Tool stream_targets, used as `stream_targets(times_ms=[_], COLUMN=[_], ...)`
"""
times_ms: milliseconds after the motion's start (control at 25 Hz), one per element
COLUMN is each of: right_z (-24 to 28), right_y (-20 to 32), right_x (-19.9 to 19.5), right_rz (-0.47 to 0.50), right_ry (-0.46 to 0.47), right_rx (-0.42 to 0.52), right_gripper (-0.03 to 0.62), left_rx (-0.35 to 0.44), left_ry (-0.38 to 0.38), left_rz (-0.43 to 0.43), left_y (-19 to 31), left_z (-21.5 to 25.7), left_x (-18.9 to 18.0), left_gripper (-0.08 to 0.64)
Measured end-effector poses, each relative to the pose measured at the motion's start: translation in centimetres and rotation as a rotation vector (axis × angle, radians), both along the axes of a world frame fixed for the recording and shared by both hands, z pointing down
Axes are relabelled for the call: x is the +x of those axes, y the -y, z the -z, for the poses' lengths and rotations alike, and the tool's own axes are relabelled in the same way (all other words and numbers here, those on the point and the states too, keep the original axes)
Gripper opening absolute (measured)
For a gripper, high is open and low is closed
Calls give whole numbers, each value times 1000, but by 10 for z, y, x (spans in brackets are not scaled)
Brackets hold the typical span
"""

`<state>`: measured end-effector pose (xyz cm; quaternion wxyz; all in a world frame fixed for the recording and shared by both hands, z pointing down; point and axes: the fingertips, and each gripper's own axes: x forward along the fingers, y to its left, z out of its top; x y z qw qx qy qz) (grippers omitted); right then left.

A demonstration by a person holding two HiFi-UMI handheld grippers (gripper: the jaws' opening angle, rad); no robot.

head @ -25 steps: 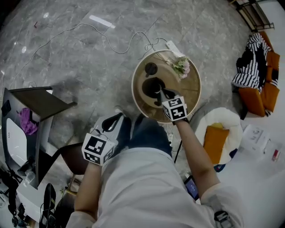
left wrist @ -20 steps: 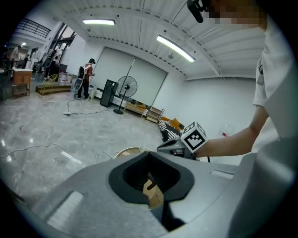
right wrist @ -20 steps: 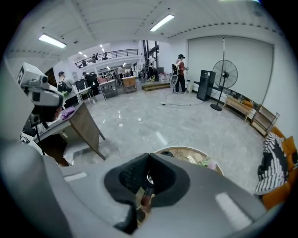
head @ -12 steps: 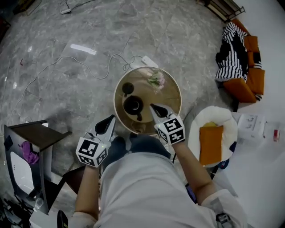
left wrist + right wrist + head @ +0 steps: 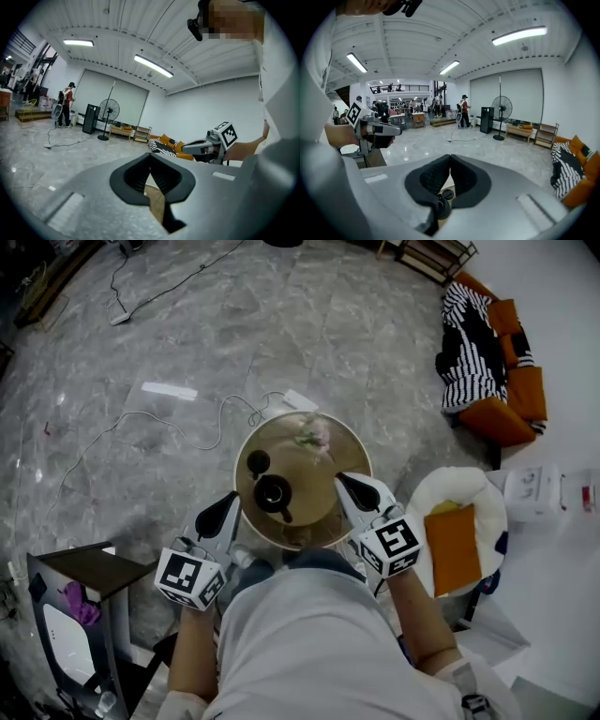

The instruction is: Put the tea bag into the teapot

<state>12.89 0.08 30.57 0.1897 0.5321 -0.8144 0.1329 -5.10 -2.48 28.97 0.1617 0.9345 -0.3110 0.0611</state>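
A black teapot (image 5: 272,493) stands open on the round wooden table (image 5: 323,465), with its lid (image 5: 257,463) lying beside it. No tea bag shows in any view. My left gripper (image 5: 232,498) hovers at the table's left edge, shut and empty. My right gripper (image 5: 342,479) is held over the table's right edge, also shut with nothing in it. In the right gripper view the teapot (image 5: 442,206) and lid (image 5: 448,193) peek out below the closed jaws, and the left gripper (image 5: 399,132) shows at the left. The left gripper view catches the right gripper (image 5: 183,148).
A sprig of pink flowers (image 5: 314,437) lies on the table's far side. A power strip and cable (image 5: 300,401) run over the marble floor behind it. A white seat with an orange cushion (image 5: 455,545) stands at the right, a dark side table (image 5: 89,568) at the left.
Both grippers have risen away from the table. The right gripper has drawn back from the teapot to the table's right edge. The head camera has also risen, so the table looks smaller.
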Motion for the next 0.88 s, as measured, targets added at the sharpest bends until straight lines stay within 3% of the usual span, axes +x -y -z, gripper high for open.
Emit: stream_targets(times_ms=[480, 880], right_z=[91, 105], right_y=[-18, -27], right_x=[31, 40], right_rz=[-66, -98], right_ry=[61, 72], right_rx=[230, 280], right_gripper=[3, 3], left_rx=[138, 211], left_ry=[-2, 2], left_rz=[-44, -76], left_y=[4, -3], left_z=[63, 94], left_x=[36, 45], left_gripper=[8, 8])
